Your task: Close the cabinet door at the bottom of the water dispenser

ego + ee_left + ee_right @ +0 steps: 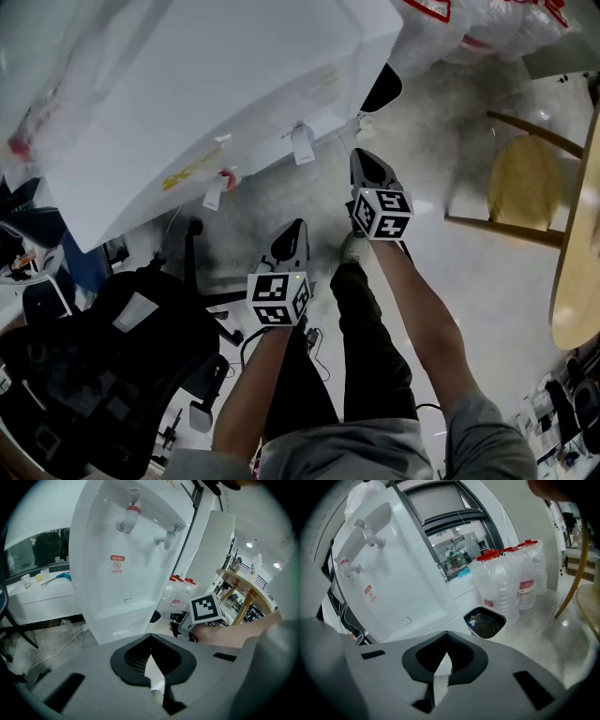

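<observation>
Left tongs (296,230): jaws pressed together, nothing held, hanging in the air with the tip toward the water dispenser (206,94) at 11 o'clock.
Right tongs (367,164): jaws together too, empty, at 1 o'clock of the left pair, near the dispenser's corner.
Cabinet door (123,619): low on the dispenser's front, below the red tap (132,513) and blue tap (168,536); looks flush with the body, apart from both pairs.
Waste bin (485,620): on the floor at the dispenser's 3 o'clock, water bottles (511,583) just behind.
Office chair (103,366): 8 o'clock in the head view.
</observation>
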Available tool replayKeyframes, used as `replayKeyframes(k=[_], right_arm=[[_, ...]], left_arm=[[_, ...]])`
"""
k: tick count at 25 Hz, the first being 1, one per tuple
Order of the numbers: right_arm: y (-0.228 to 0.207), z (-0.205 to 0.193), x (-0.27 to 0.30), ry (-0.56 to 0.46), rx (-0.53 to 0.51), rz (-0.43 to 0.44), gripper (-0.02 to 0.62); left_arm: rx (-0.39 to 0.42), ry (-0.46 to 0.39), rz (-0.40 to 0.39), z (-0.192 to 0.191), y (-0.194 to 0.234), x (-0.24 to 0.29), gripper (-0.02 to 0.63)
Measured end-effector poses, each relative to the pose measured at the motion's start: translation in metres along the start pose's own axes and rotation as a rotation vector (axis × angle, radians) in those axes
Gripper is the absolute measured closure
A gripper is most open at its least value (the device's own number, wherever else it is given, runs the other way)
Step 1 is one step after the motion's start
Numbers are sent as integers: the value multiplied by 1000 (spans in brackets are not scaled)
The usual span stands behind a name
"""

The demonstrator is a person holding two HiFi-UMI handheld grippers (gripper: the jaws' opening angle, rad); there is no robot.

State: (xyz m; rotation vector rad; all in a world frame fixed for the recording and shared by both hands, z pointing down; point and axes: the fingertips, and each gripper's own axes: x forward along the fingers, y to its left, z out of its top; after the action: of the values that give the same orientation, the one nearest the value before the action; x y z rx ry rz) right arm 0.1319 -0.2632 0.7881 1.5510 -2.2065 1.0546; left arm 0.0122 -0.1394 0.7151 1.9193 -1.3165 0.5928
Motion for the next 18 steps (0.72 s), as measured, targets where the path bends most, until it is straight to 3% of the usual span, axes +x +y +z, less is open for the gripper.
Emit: replayKeyframes(k=[9, 18], right_arm=[[23, -1, -64, 8, 29, 18, 589], [75, 2, -129, -15, 51, 59, 589]], left_arm=[[-20, -1, -18, 8, -30, -36, 598], [-18, -54, 8, 22, -24, -89, 598]])
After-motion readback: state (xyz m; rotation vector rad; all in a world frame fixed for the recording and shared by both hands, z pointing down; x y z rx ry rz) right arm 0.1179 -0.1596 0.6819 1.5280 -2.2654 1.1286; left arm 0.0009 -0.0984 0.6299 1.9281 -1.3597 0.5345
